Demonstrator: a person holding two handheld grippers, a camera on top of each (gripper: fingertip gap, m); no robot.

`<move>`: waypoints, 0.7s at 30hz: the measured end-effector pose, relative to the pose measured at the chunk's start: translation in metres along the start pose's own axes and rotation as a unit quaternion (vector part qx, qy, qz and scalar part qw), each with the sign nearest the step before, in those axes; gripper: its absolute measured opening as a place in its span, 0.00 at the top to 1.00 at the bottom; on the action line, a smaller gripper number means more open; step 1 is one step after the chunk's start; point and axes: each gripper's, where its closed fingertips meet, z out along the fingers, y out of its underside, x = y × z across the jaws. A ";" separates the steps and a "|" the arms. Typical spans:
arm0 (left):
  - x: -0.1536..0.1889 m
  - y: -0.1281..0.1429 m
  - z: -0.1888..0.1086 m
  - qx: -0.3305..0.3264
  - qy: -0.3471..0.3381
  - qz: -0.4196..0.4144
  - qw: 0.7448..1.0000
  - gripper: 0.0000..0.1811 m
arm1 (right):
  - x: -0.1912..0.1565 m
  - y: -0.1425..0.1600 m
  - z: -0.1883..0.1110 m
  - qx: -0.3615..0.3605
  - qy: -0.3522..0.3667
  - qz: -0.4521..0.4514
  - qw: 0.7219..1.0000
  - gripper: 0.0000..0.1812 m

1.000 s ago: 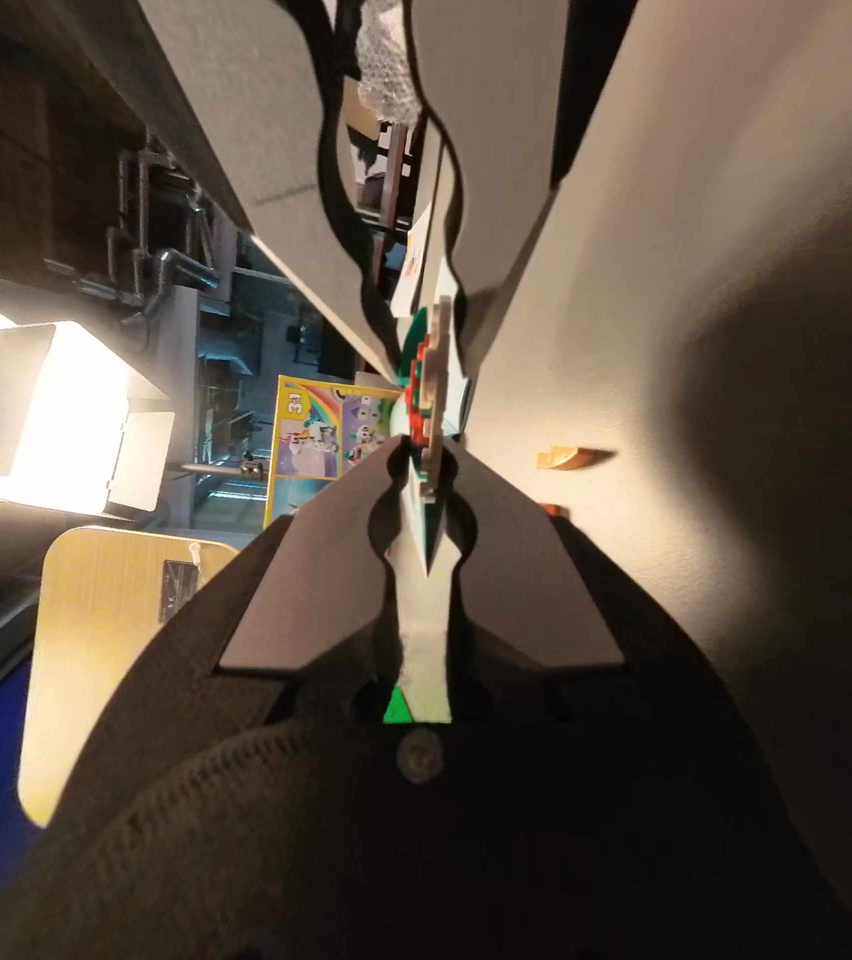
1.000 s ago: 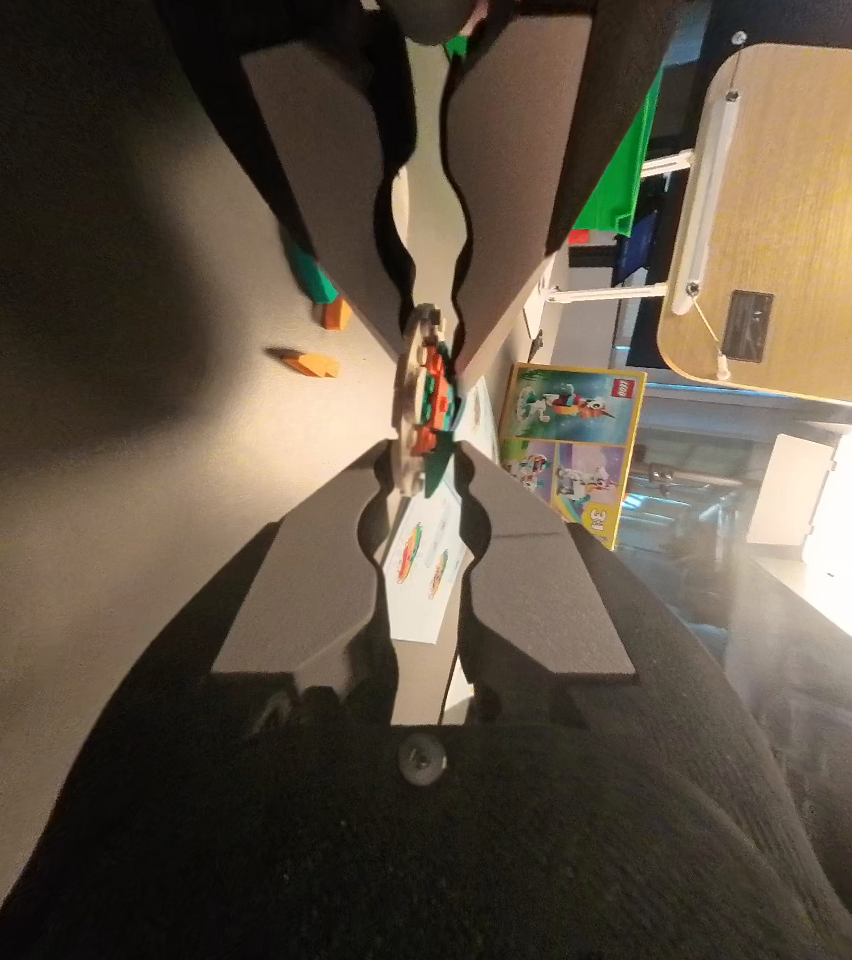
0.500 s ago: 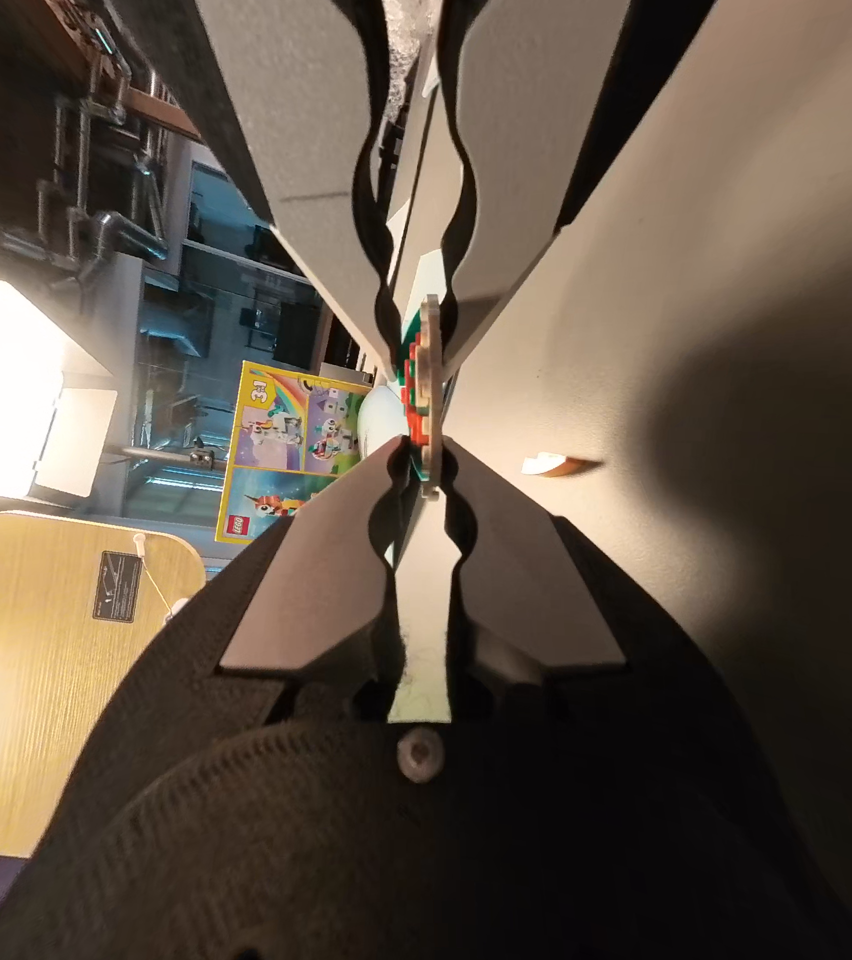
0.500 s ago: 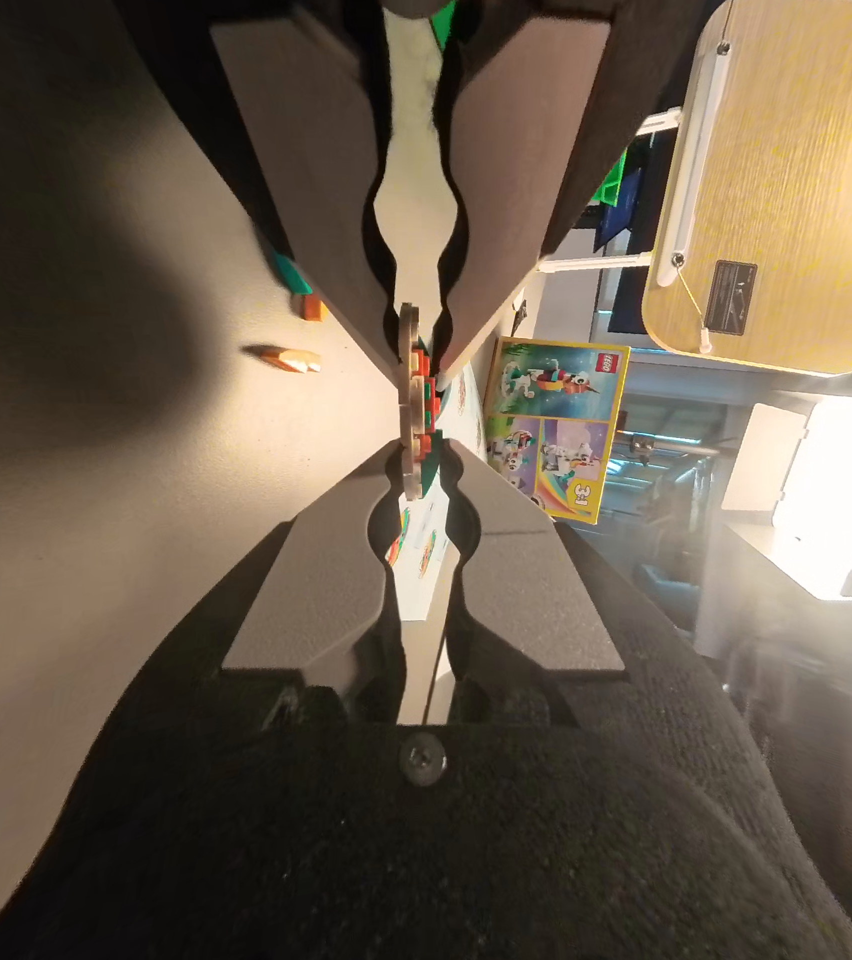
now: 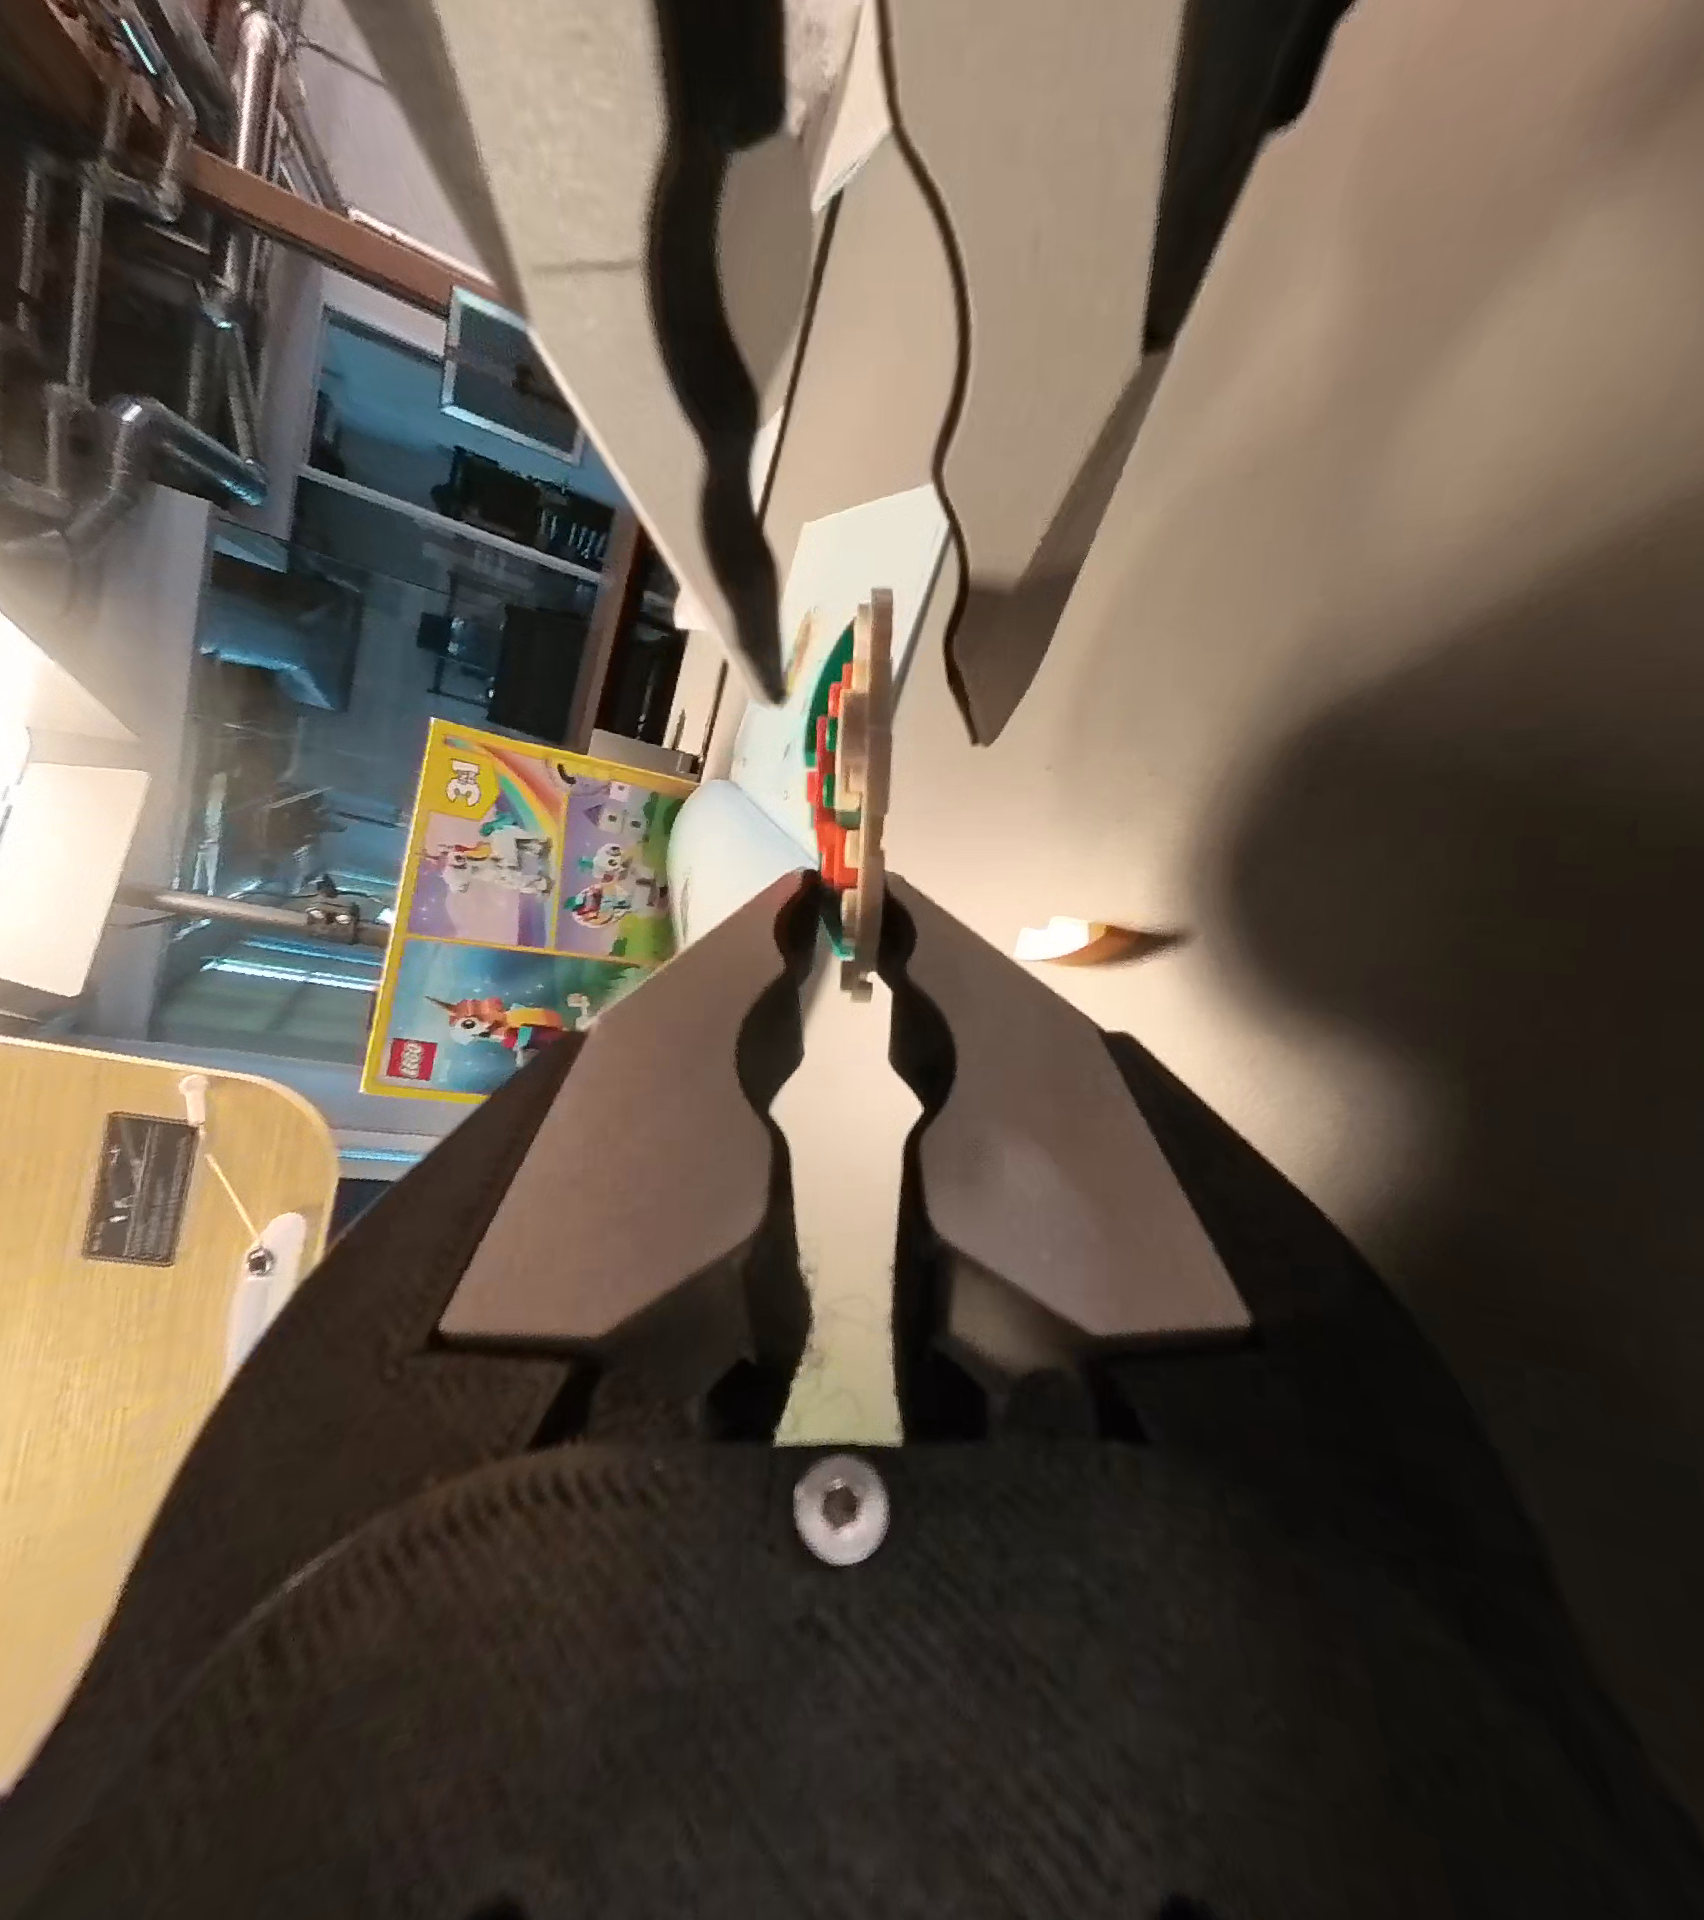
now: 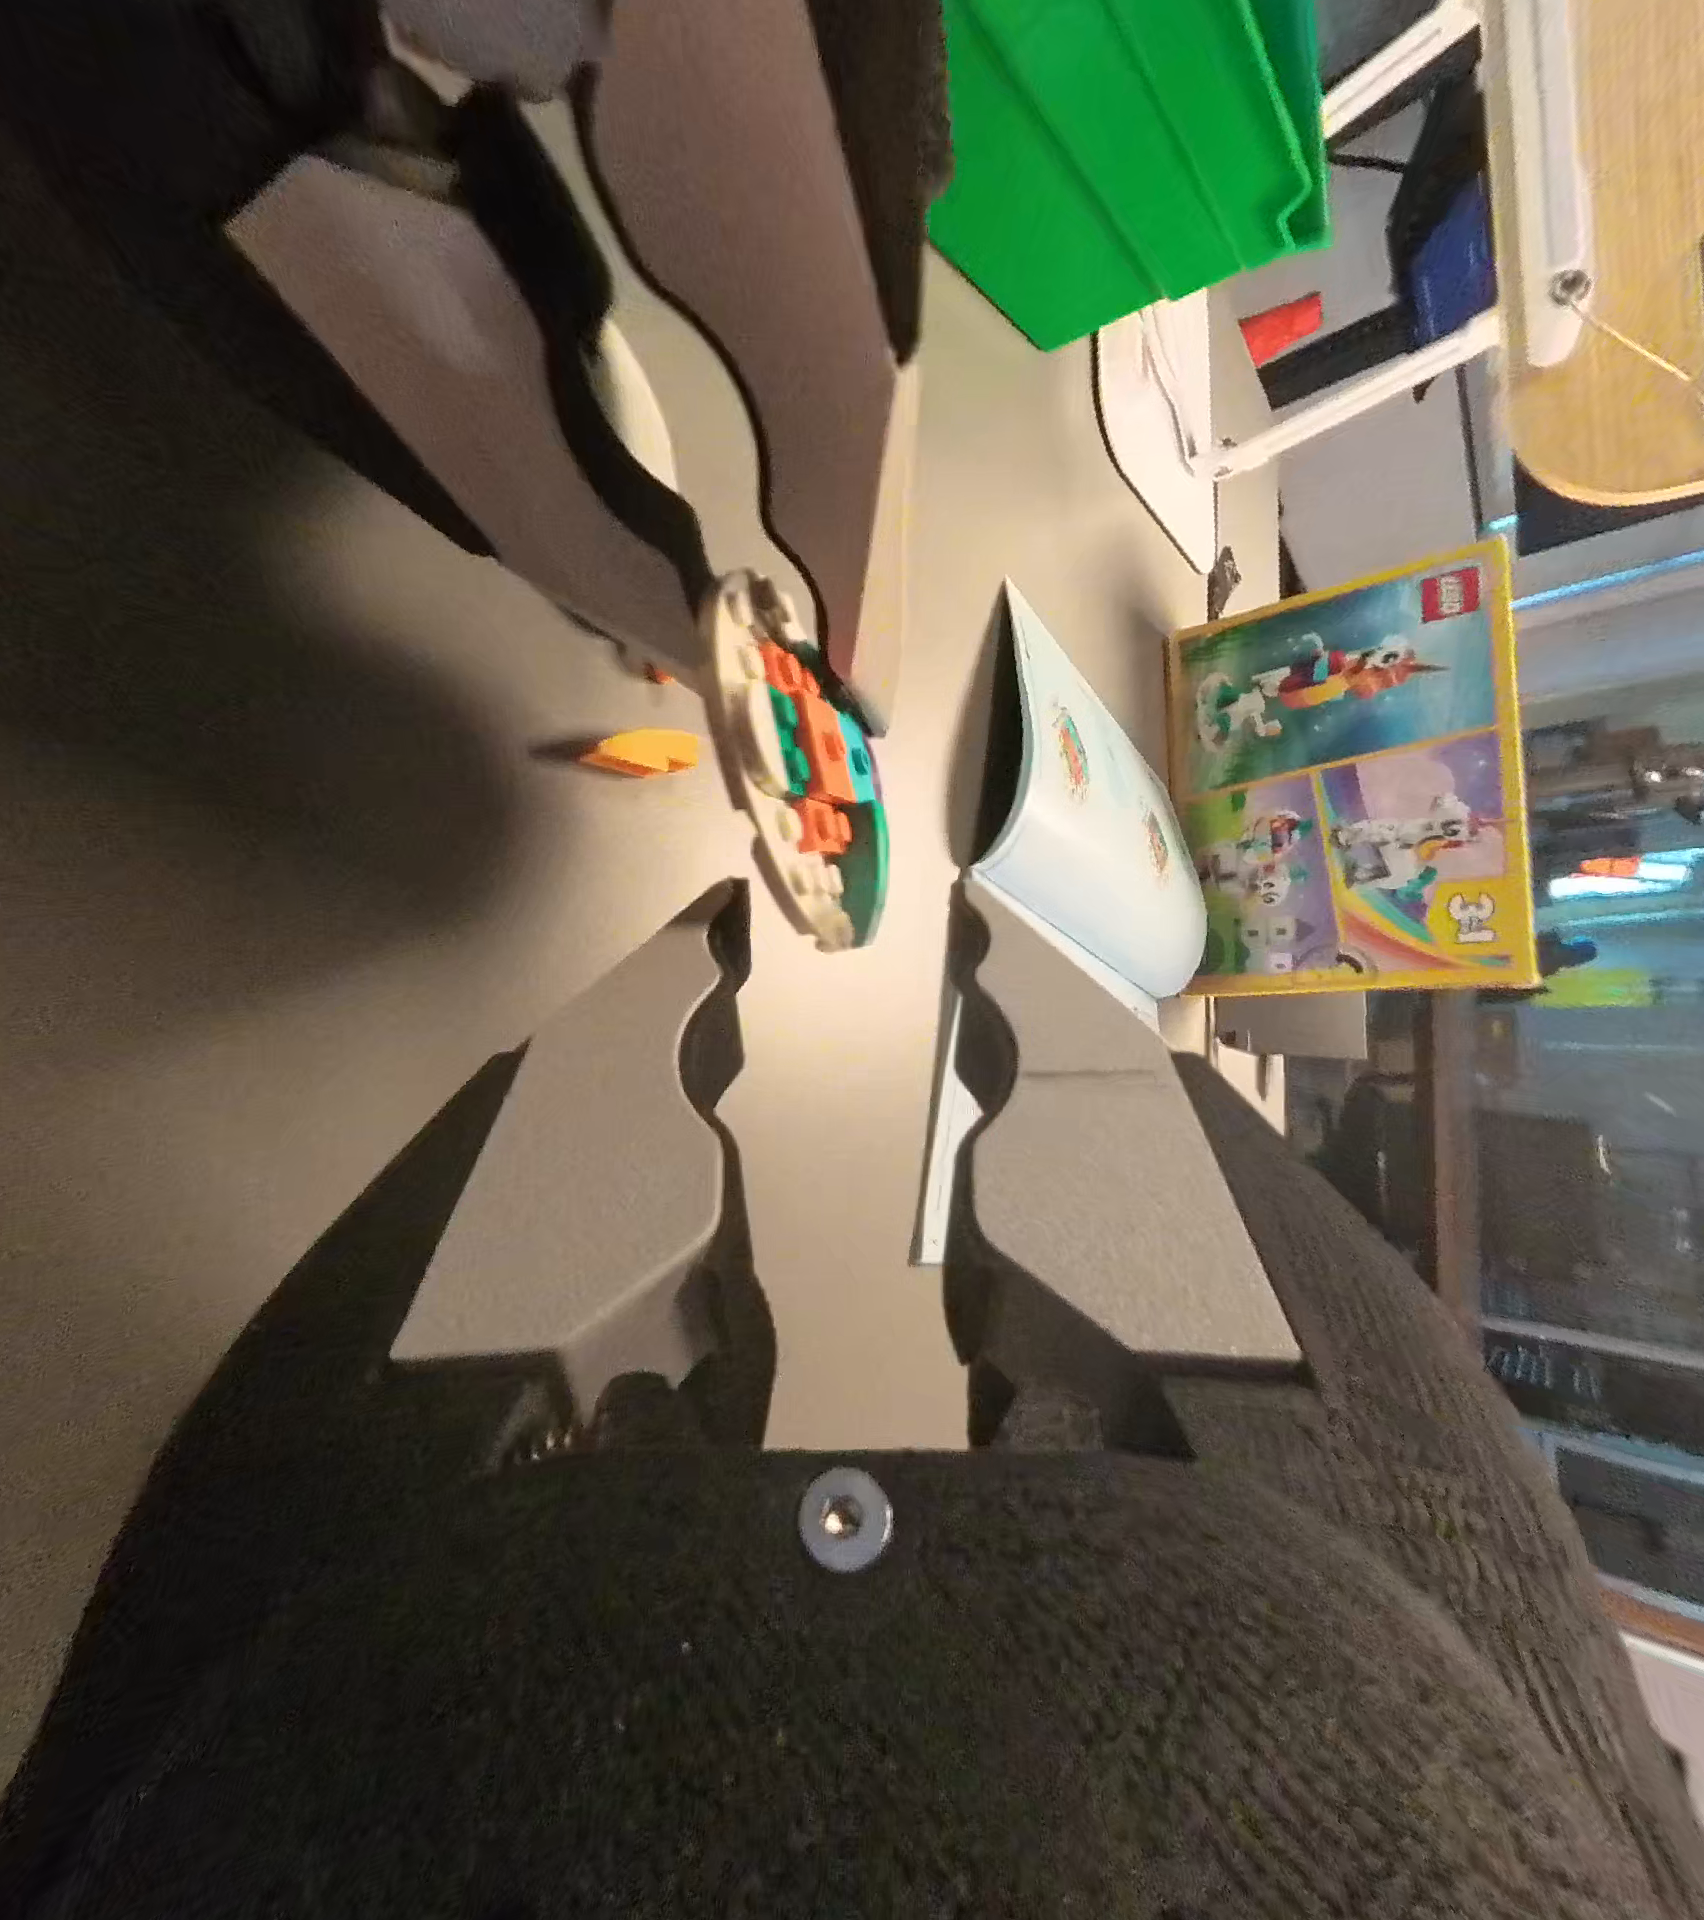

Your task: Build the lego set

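The lego assembly is a round tan plate with orange and teal bricks on one face. My left gripper is shut on its lower edge and holds it edge-on above the table. In the right wrist view the assembly shows its studded face, held by the left gripper coming in from the top. My right gripper is open and empty, its tips just short of the assembly. In the left wrist view the right gripper stands open on either side of the plate's far edge, without touching it.
A loose orange curved brick lies on the grey table, also in the left wrist view. An instruction booklet and the yellow lego box are beyond. A green bin stands farther off. My two grippers' fingertips are within a few centimetres of each other.
My right gripper has opened, let go of the assembly and drawn back a little. My left gripper still holds the assembly.
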 end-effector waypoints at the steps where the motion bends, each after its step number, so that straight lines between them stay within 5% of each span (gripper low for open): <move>1: 0.000 0.000 0.000 0.001 0.001 0.000 1.000 0.95 | -0.002 -0.002 0.000 0.004 0.000 -0.008 1.000 0.83; 4: 0.002 -0.001 -0.001 0.003 0.003 0.003 1.000 0.95 | 0.000 -0.006 0.000 0.015 0.033 -0.048 0.998 0.93; 10: -0.008 0.003 -0.011 0.007 0.025 -0.107 0.994 0.92 | 0.019 0.004 -0.003 0.035 0.130 -0.051 0.990 0.95; 15: 0.010 0.018 -0.039 -0.094 0.098 -0.284 0.949 0.84 | 0.043 0.025 -0.011 0.042 0.259 -0.074 0.962 0.95; 21: 0.041 0.031 -0.056 -0.169 0.171 -0.373 0.896 0.86 | 0.036 0.026 -0.006 0.043 0.244 -0.123 0.961 0.94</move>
